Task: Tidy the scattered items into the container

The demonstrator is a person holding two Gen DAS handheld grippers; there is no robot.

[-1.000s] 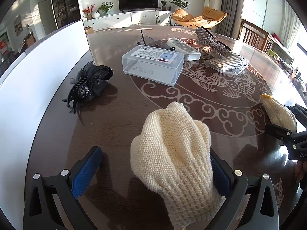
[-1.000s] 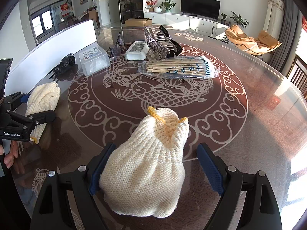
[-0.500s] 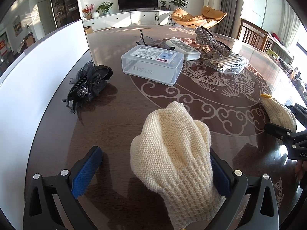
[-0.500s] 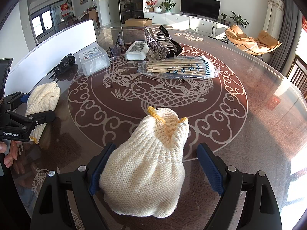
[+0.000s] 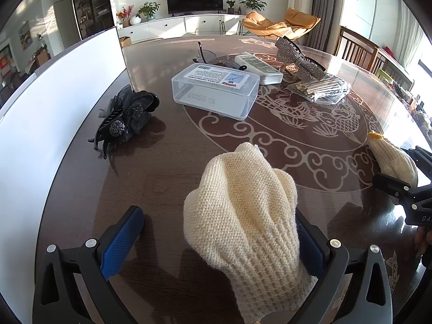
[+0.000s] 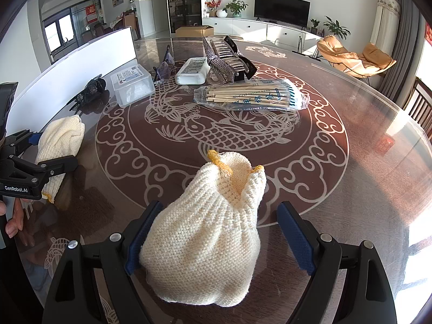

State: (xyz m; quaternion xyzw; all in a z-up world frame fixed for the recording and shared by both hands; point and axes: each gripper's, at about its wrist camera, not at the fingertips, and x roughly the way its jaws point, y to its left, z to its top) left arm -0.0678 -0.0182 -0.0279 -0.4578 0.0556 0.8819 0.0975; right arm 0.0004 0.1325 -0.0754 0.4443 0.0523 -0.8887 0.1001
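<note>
On the dark carp-patterned tabletop (image 6: 351,162): left tongs (image 5: 216,239) apart around cream knitted glove (image 5: 243,216); right tongs (image 6: 218,232) apart around second cream yellow-cuffed glove (image 6: 205,235); clear lidded plastic box (image 5: 214,89) well beyond

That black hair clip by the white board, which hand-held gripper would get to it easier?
Probably the left hand-held gripper: the black hair clip lies just ahead on its own side. It is open, but a cream glove lies between its fingers.
</note>
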